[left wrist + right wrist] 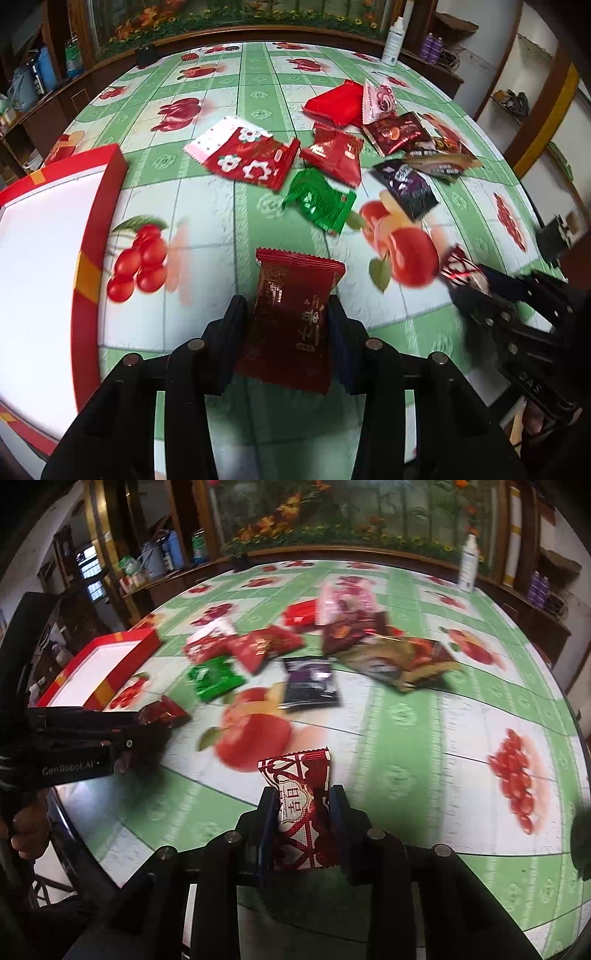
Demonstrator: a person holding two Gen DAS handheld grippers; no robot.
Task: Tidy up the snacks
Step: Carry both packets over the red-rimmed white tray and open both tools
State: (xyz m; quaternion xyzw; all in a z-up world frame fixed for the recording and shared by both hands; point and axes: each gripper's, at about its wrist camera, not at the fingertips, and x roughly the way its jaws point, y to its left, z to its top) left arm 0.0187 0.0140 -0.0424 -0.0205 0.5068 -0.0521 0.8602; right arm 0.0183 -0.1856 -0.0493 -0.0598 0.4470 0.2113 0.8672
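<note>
My left gripper point(287, 308) is shut on a dark red snack packet point(295, 280), held upright above the fruit-print tablecloth point(221, 229). To its left lies a red box point(99, 206) with a white inside. My right gripper point(303, 797) is shut on a red-and-white candy packet point(299, 775). Loose snacks lie scattered ahead: a red flowered packet point(243, 155), a green packet point(321, 199), a red packet point(332, 151), a dark purple packet point(406, 188) and a heap of others point(369, 110). The right wrist view shows the left gripper point(147, 720) beside the red box point(107, 686).
A white bottle point(393, 40) stands at the table's far right edge, and a small black object point(146, 55) at the far left edge. Wooden shelves with bottles and clutter ring the table. A person's hand point(27, 830) grips the left handle.
</note>
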